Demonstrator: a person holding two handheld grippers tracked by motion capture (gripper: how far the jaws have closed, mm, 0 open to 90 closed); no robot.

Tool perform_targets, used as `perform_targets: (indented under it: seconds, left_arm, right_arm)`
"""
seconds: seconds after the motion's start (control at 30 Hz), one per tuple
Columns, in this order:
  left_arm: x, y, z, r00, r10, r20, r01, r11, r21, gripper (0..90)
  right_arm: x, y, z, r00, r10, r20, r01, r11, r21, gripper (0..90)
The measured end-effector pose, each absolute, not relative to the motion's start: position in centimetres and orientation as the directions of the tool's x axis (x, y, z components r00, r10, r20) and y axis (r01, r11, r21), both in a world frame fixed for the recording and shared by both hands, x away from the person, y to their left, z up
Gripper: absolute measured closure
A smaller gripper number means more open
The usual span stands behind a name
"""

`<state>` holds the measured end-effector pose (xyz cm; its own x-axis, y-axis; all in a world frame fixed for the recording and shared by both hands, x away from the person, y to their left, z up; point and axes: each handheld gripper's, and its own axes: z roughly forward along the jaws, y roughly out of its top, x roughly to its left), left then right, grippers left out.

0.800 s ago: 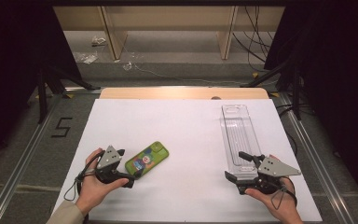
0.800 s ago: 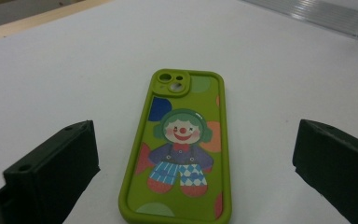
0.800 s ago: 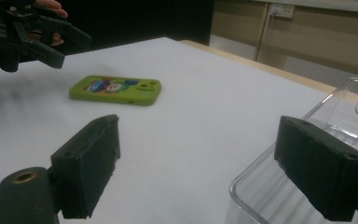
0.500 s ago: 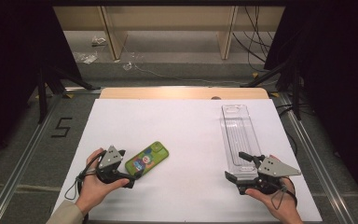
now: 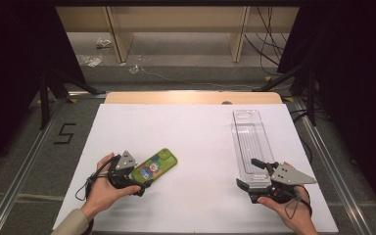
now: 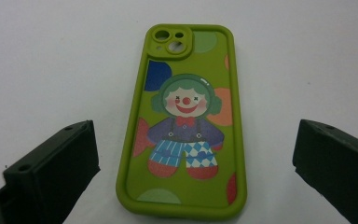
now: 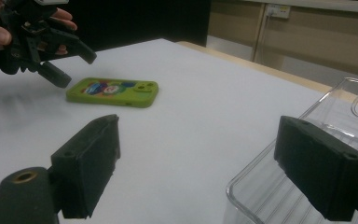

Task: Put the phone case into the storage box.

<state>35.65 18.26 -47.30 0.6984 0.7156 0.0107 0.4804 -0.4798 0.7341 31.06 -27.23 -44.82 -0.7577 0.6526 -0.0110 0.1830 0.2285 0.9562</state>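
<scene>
While the left gripper (image 6: 186,172) gapes wide astride the green phone case (image 6: 184,123), centre it and squeeze the long edges; the right gripper (image 7: 214,163) waits open.

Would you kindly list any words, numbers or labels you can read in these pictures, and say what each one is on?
"5": a black mark on the grey floor left of the table.
The green phone case carries a clown picture and coloured dots, no lettering.
The clear plastic tray shows nothing readable.
</scene>
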Motion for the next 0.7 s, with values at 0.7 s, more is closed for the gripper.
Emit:
perform_targets:
  seconds: [0.7]
  left_arm:
    - [38.4,16.2,-47.7,0.736,0.675,0.053,0.537,-0.630,0.562,2.2]
  right_arm:
    - [31.0,-27.2,-44.7,-0.755,0.655,-0.011,0.182,0.226,0.957,15.6]
